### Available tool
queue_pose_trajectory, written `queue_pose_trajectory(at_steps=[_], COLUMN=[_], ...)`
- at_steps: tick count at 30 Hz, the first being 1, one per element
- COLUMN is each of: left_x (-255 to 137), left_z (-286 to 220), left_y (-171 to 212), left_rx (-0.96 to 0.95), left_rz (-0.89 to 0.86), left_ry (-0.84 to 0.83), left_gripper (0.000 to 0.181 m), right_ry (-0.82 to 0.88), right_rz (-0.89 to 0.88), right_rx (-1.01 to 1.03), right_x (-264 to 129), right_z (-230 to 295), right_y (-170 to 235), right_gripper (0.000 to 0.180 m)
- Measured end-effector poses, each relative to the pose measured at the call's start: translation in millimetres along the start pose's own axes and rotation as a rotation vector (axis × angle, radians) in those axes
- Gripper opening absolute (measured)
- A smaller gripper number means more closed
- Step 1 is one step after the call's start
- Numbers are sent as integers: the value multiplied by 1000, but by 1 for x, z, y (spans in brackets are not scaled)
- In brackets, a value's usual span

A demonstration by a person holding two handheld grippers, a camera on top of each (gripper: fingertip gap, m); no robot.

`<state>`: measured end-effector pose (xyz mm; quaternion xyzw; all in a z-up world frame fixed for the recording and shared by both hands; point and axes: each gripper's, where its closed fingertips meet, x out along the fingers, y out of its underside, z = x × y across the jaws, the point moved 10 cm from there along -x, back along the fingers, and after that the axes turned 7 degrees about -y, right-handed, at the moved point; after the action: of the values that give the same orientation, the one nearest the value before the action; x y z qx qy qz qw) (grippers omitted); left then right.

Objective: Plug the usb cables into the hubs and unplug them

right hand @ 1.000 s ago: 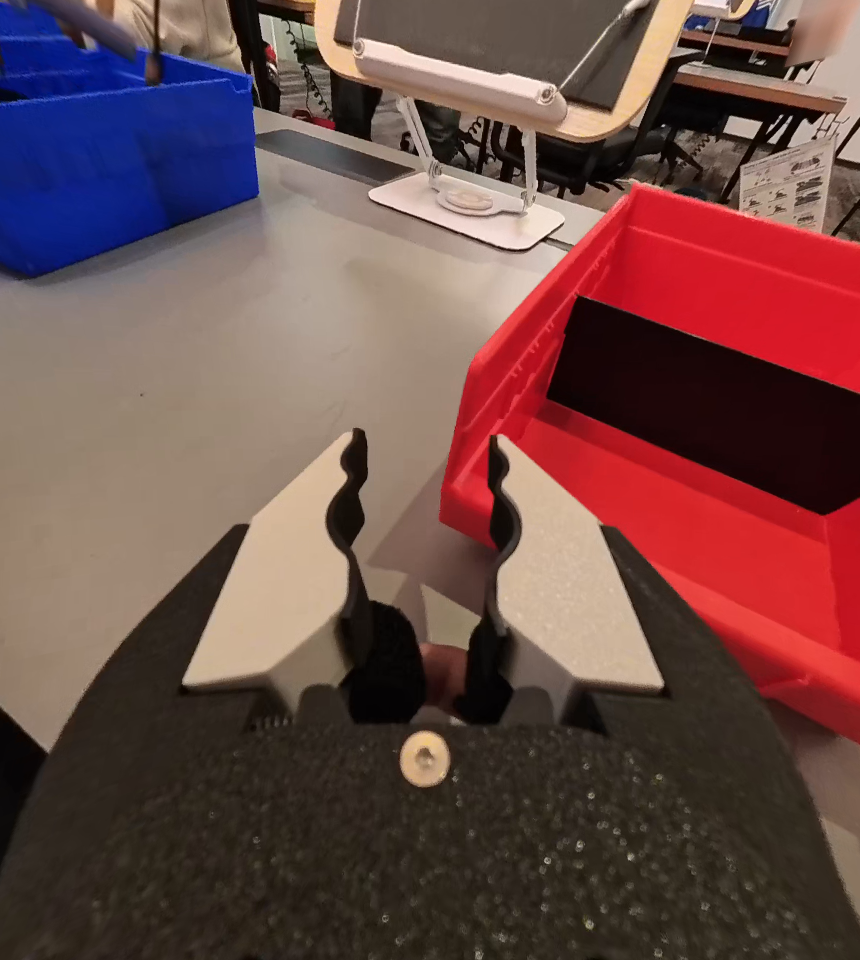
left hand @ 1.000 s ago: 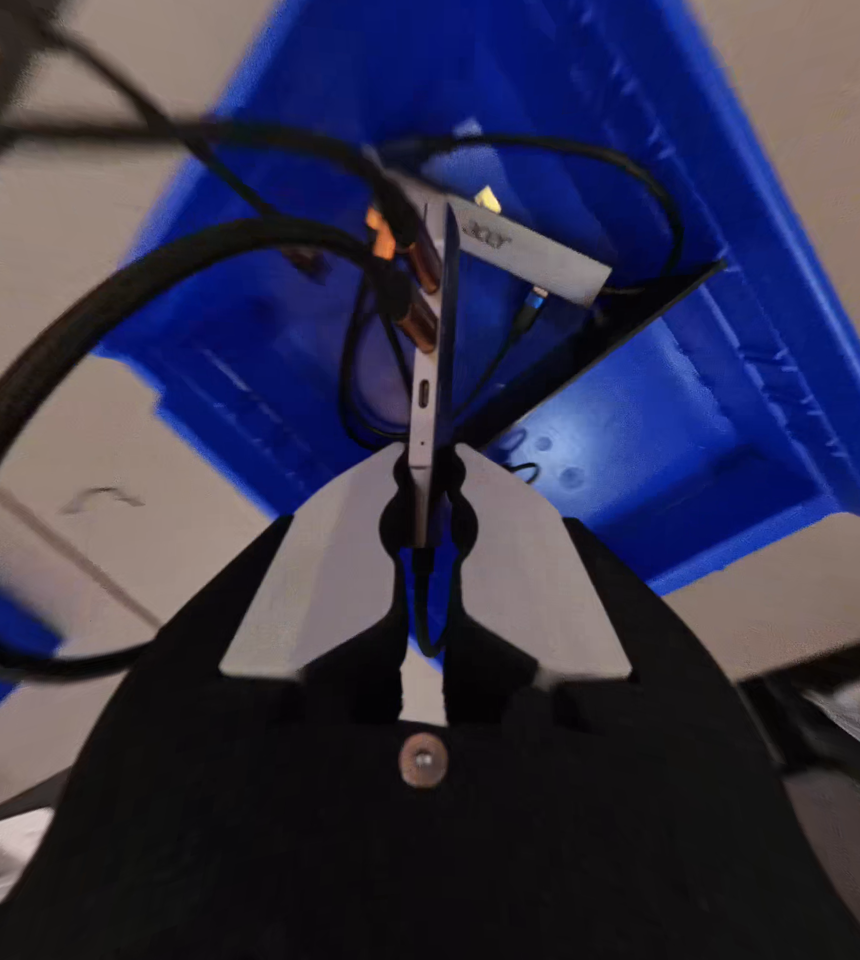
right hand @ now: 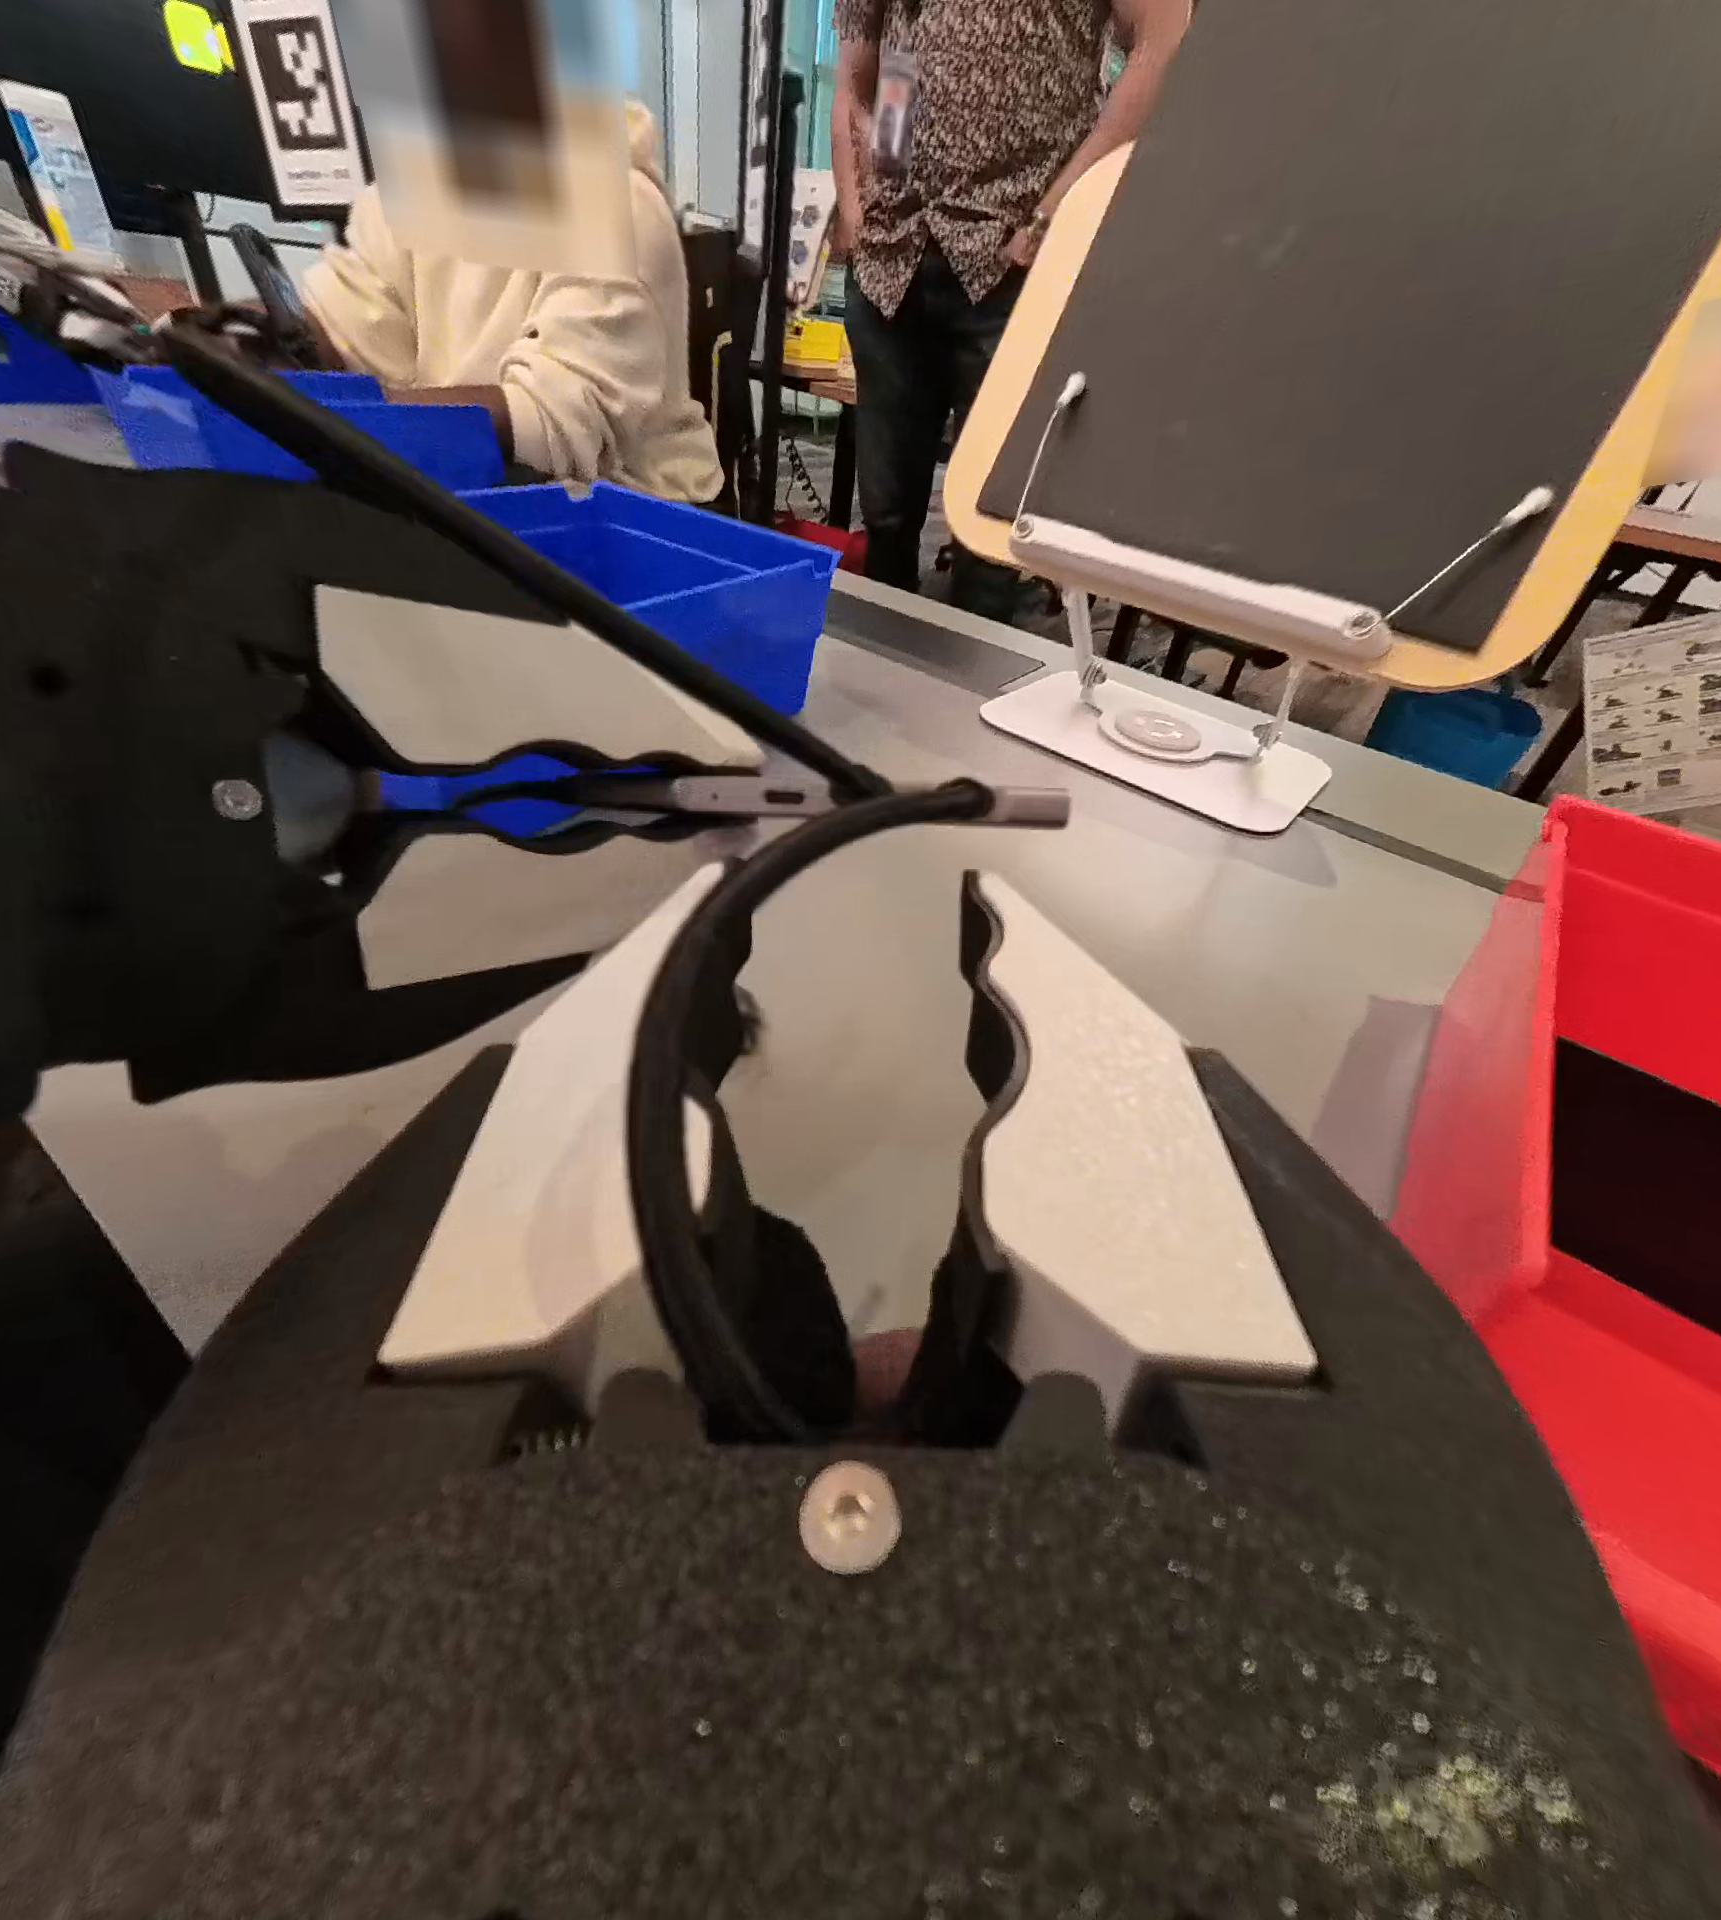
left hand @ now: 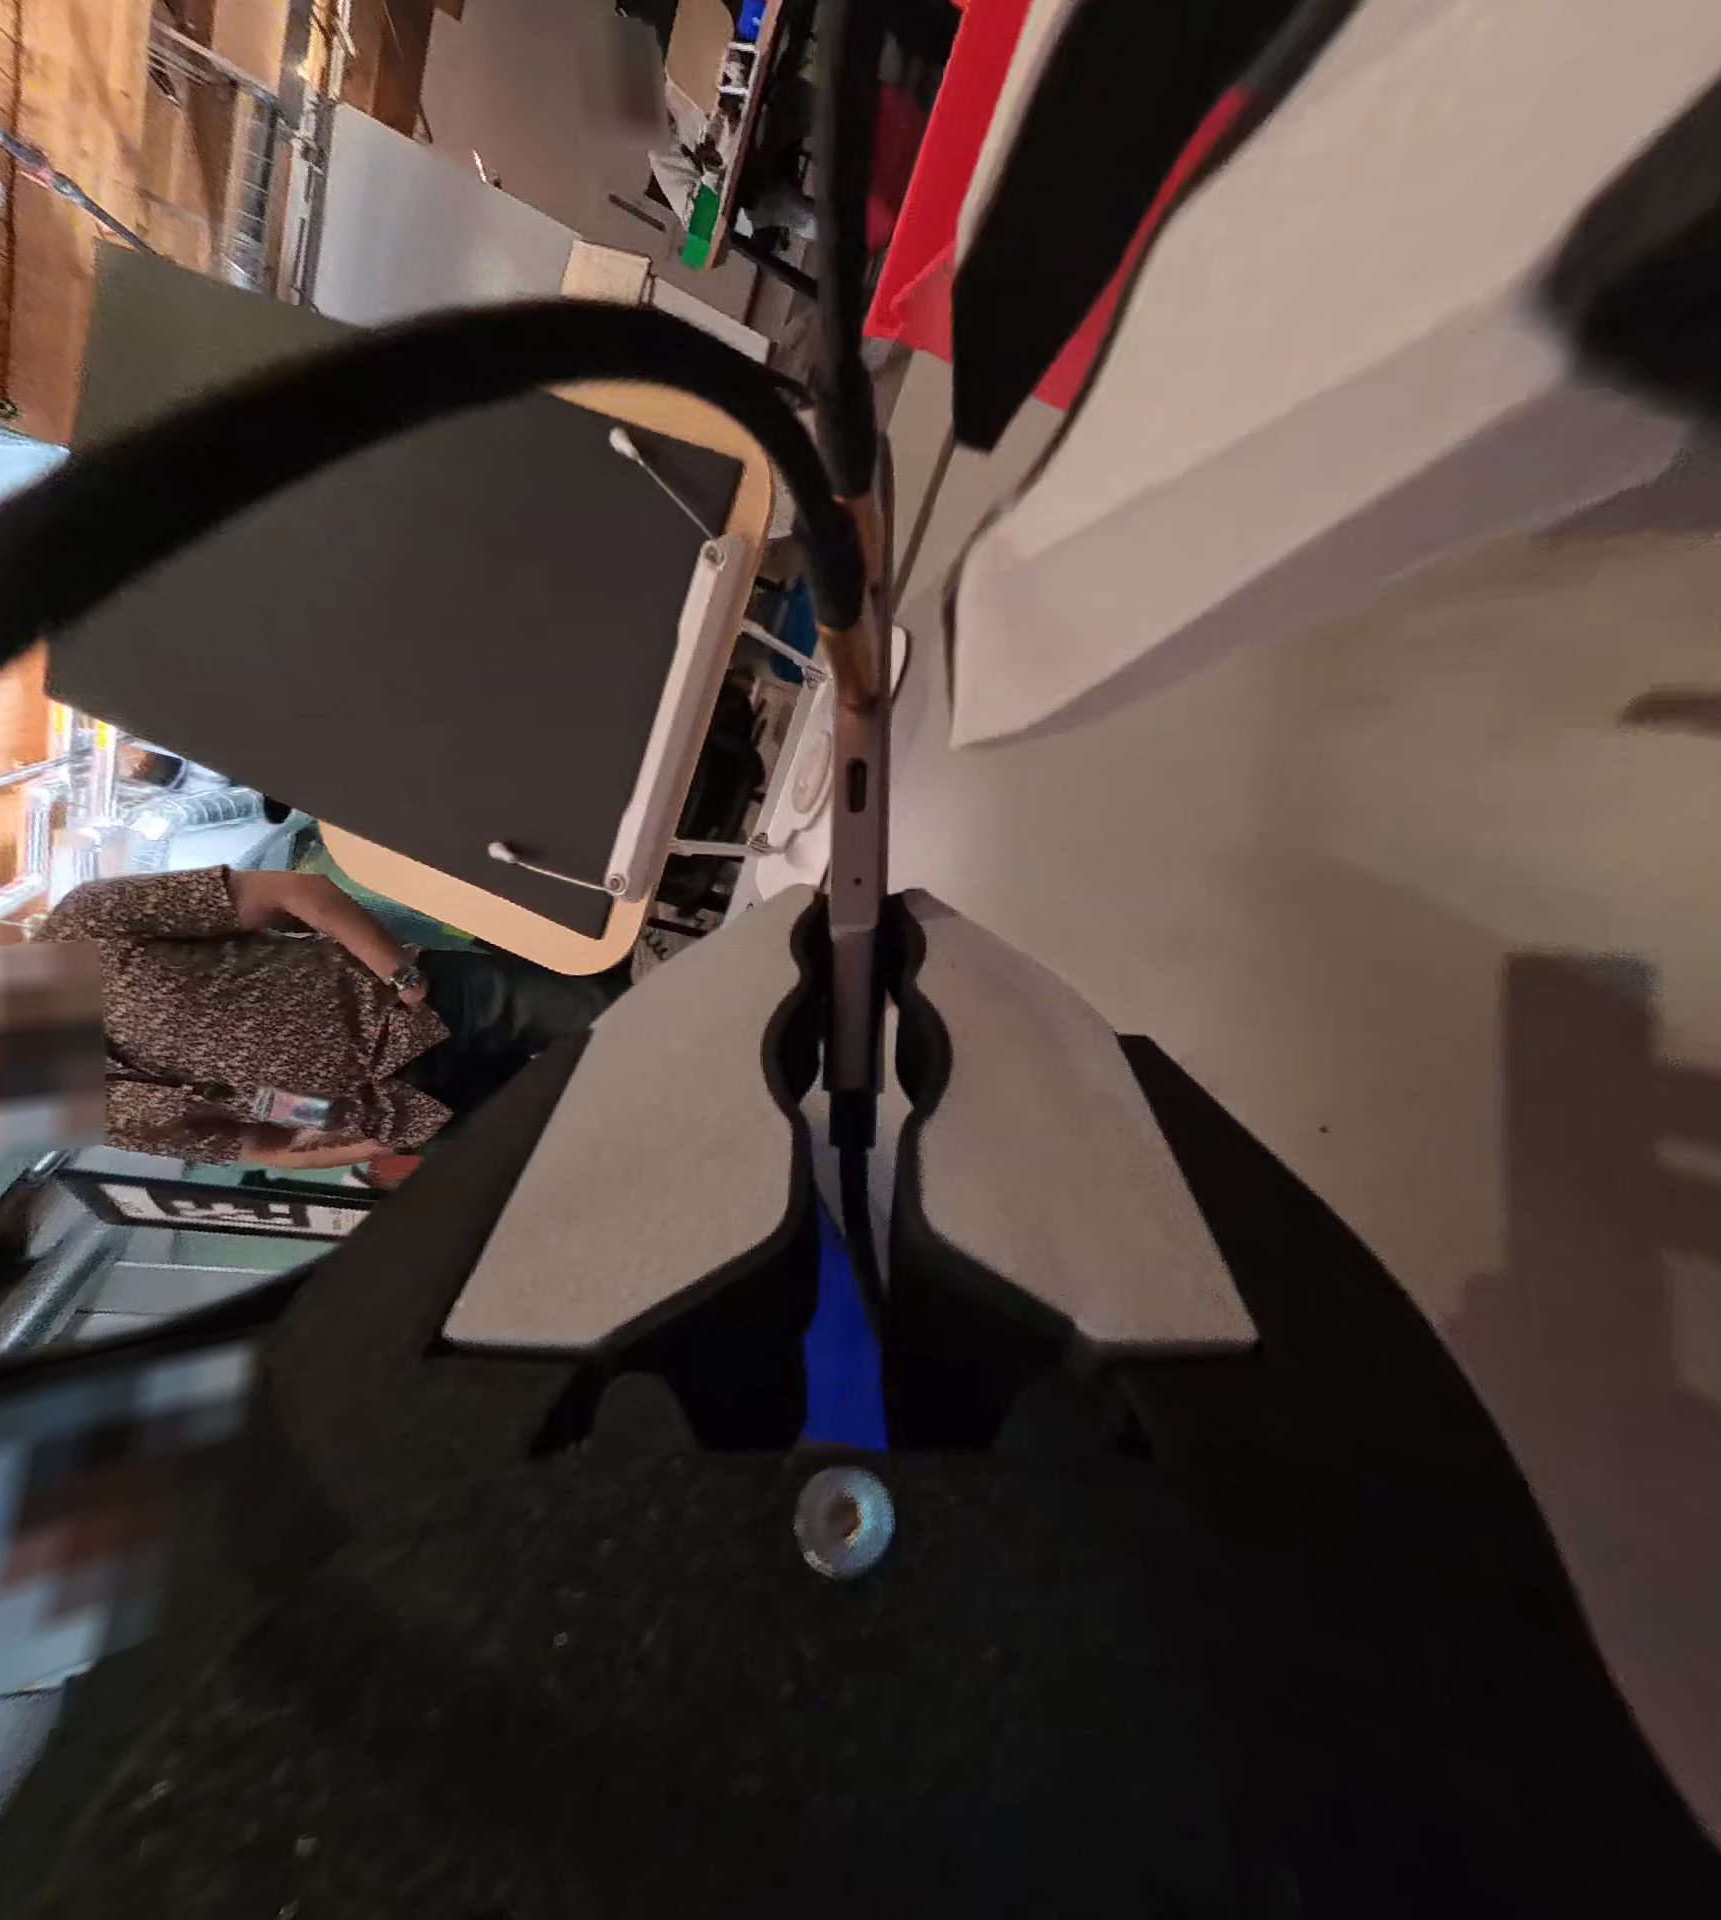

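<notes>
Above the grey table (right hand: 1199, 935), my left gripper (right hand: 565, 800) clamps the hub (right hand: 731, 798); my gaping right gripper (right hand: 861, 935) risks snagging the looping cable (right hand: 664, 1039).

hub (right hand: 731, 800) btwn bins on table (right hand: 1199, 935), blue bin (right hand: 690, 582) left, red bin (right hand: 1687, 1039) right, stand (right hand: 1162, 732) behind

Left gripper (left hand: 854, 997) clamped, right gripper (right hand: 861, 997) agape.

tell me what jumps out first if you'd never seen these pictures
The left gripper, turned sideways, is clamped on a slim grey usb hub held above the grey table. A thick black cable loops from the hub over the open right gripper, with a bright red bin at right.
</notes>
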<state>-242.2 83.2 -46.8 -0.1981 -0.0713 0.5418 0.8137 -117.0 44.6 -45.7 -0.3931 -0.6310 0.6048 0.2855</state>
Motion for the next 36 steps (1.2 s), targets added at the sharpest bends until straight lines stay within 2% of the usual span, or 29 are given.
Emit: queue_pose_trajectory(at_steps=[6, 15, 19, 22, 27, 31, 34, 36], left_x=[-3, -7, -5, -2, -19, -40, -34, -15], left_z=[-18, -32, -33, -35, -26, -4, 30, 45], left_y=[-5, -13, -12, -7, 0, 20, 49, 64], left_rx=[-1, -20, -31, -76, -257, -533, -782, -958], left_rz=[2, 13, 2, -6, -44, -63, -38, 5], left_ry=[6, 7, 8, 74, 267, 508, 576, 708], left_gripper=[9, 9, 10, 12, 23, 24, 23, 30], right_ry=[0, 43, -15, -47, -4, 0, -27, -63], right_rz=[-18, -21, -15, 8, 37, 23, 14, 1], right_rx=[10, 126, 135, 78, -9, -24, -60, -76], right_x=[-2, 2, 5, 11, 19, 25, 28, 30], right_z=[3, -9, -17, -22, -39, -49, -46, -40], right_y=[6, 11, 10, 13, 16, 16, 19, 21], right_gripper=[24, 14, 11, 11, 11, 10, 10, 10])
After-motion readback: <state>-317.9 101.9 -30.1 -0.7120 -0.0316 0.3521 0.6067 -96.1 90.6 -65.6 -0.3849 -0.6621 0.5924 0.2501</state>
